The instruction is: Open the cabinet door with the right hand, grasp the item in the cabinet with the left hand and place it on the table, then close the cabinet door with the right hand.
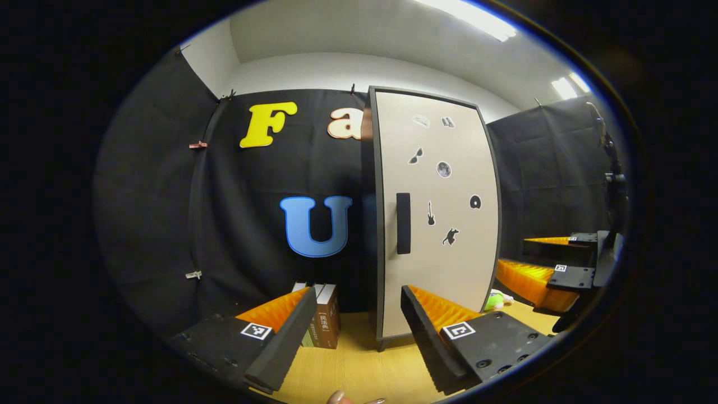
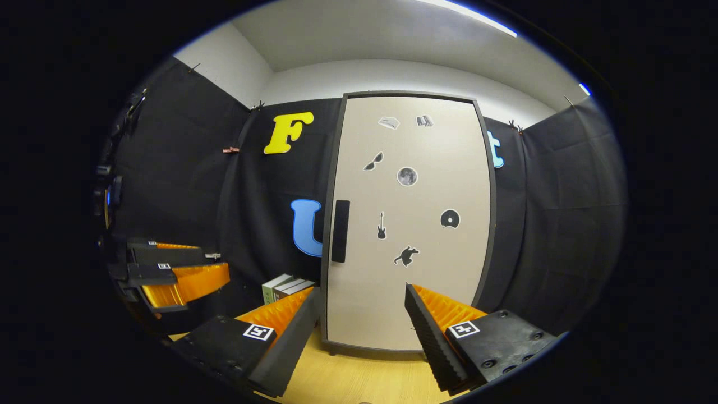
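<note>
Still shut: one cabinet, two empty grippers

Upright on the table [image 2: 359, 376], the cabinet [image 2: 409, 224] has its door closed, with one dark handle [image 2: 340, 230] at the door's left edge and seven stickers. Both grippers hang spread wide, touching nothing: the right gripper [image 2: 359, 314] faces the door squarely, the left gripper [image 1: 356, 314] sits left of it. Books [image 1: 322, 320] stand beside the cabinet.
</note>
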